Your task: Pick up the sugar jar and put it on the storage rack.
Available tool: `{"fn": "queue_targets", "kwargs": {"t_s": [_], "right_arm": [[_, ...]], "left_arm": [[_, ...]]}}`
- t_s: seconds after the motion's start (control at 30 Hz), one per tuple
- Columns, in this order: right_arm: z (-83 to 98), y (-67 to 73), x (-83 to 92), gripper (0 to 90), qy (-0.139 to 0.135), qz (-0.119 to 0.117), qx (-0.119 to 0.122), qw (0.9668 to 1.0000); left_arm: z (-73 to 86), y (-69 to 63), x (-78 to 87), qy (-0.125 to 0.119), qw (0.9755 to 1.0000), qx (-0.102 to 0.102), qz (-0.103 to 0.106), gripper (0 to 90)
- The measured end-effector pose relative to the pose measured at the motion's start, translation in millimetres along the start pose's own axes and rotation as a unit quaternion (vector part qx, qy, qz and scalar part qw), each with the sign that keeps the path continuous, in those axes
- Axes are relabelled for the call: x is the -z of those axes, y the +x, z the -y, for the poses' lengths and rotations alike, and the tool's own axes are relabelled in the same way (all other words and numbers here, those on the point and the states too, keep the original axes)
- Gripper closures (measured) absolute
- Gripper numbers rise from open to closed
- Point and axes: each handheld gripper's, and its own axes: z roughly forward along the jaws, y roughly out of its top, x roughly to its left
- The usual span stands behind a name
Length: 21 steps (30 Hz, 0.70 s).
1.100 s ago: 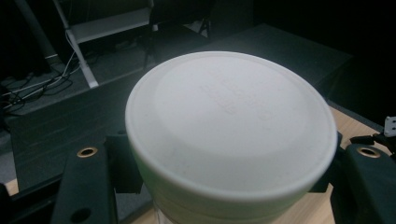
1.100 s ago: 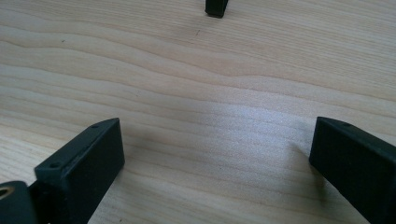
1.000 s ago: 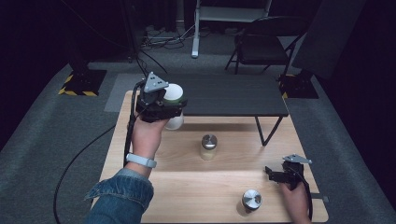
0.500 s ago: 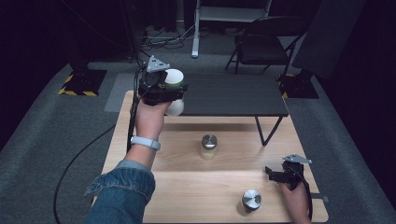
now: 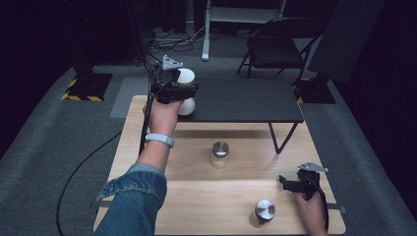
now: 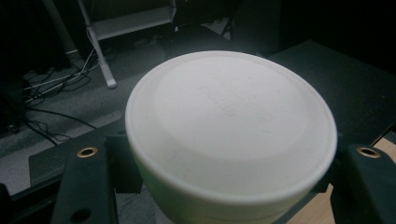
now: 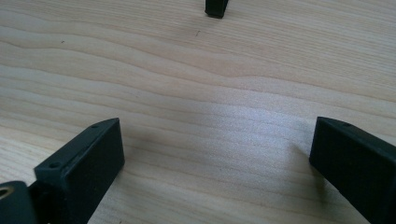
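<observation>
Item: white jar (image 5: 186, 78), carried in my left gripper (image 5: 178, 90).

Status of work: I judge the carry as well under way. The jar is lifted and held over the near left corner of the black raised shelf (image 5: 246, 101), at the far left of the bench (image 5: 196, 196). It has not yet been set down; placing it on the shelf and letting go appear to be what is left.

Grip: the left gripper is clenched on the jar, its jaws pressing on the sides just under the lid, as the left gripper view shows. My right gripper (image 5: 295, 183) is released, its jaws spread wide over bare wood near the bench's near right corner, holding nothing.

Appearance: in the left gripper view, the jar's lid (image 6: 231, 126) is broad, round, matte white, with a shallow raised rim and faint embossed marks I cannot read. The body below is pale, roughly upright.

Also on the bench: a metal-lidded jar (image 5: 220, 155) near the middle and another capped jar (image 5: 265, 211) at the near edge, neither touched.
</observation>
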Motion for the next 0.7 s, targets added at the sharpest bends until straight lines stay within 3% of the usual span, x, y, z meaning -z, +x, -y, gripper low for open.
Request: {"fn": "queue_targets", "kwargs": {"t_s": [0.2,0.3,0.47,0.6,0.7], "right_arm": [[0.0,0.1,0.0,2.8,0.0,0.0,0.0,1.0],[0.0,0.0,0.0,2.8,0.0,0.0,0.0,1.0],[0.0,0.1,0.0,2.7,0.0,0.0,0.0,1.0],[0.0,0.1,0.0,2.8,0.0,0.0,0.0,1.0],[0.0,0.1,0.0,2.8,0.0,0.0,0.0,1.0]], "left_arm": [[1.3,-0.5,-11.6,0.007,0.9999,0.0,0.008,33.6],[4.5,-0.5,-14.7,-0.001,1.0,0.0,0.01,33.5],[8.5,3.9,-16.0,-0.009,0.9999,0.008,0.012,33.3],[12.0,3.5,-14.9,-0.013,0.9999,0.002,0.011,32.7],[11.6,4.4,-15.1,-0.01,0.9999,0.007,0.01,28.7]]}}
